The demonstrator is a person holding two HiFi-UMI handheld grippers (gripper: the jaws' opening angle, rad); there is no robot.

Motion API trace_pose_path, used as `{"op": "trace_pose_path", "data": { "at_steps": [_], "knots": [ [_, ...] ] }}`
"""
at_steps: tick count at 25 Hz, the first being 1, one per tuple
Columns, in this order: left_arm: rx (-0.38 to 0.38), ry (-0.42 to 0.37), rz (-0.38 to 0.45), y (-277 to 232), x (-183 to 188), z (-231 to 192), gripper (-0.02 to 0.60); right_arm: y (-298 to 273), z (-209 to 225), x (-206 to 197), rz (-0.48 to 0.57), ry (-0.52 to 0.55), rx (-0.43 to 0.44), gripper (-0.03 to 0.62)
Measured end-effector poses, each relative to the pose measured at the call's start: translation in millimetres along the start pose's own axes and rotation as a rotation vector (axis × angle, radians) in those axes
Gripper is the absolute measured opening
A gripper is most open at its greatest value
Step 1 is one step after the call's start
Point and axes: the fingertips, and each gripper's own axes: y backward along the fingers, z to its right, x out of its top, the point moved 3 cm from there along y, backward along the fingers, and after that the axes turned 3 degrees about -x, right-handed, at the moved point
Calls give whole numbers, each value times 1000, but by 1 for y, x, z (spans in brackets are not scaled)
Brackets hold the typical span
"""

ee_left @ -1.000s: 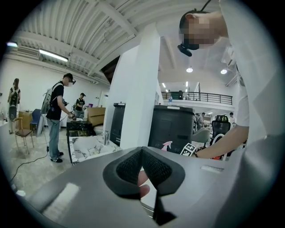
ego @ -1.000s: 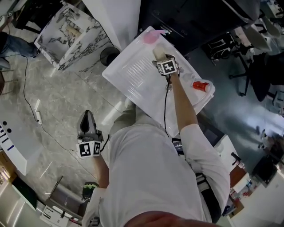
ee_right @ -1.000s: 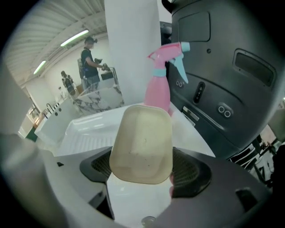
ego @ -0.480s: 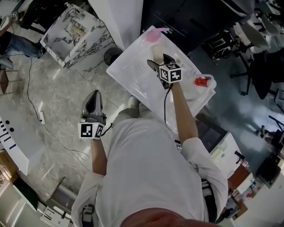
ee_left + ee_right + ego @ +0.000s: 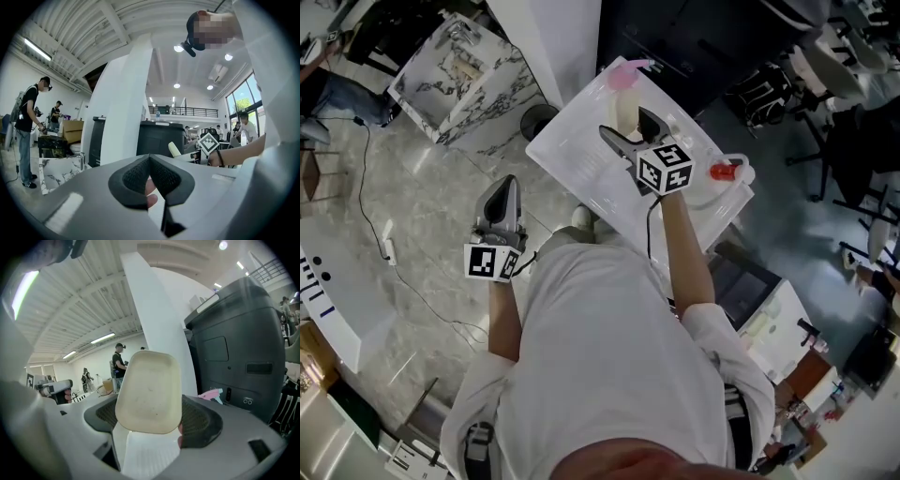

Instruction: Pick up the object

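Note:
The object is a cream rounded container [image 5: 149,392], and it fills the middle of the right gripper view. My right gripper [image 5: 152,420] is shut on it, one mesh pad against each side. In the head view the right gripper [image 5: 630,129] holds the cream container [image 5: 626,111] upright above the white table [image 5: 577,155]. My left gripper [image 5: 506,187] hangs over the marble floor to the left of the table, shut with nothing in it. In the left gripper view the left gripper [image 5: 150,161] has its pads meeting. Far off there stands the cream container [image 5: 174,149].
A pink spray bottle [image 5: 625,74] lies at the table's far corner, and a red item [image 5: 727,172] sits at its right edge. A marble-patterned box [image 5: 455,70] stands on the floor at the left. A dark cabinet [image 5: 239,348] and a white pillar [image 5: 161,319] rise behind the table.
My right gripper has risen off the table with the cream container in it. The left gripper has drifted up and a little toward the table, still shut.

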Motion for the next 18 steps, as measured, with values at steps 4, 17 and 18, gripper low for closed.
{"op": "trace_pose_path", "data": {
  "at_steps": [4, 17, 18],
  "knots": [
    [-22, -9, 39, -7, 15, 1, 1, 13, -18, 29, 77, 30, 24, 388],
    [-105, -43, 158, -17, 69, 14, 1, 58, -73, 93, 267, 168, 64, 388],
    [-108, -48, 160, -18, 72, 15, 2, 62, -76, 97, 284, 178, 65, 388]
  ]
}}
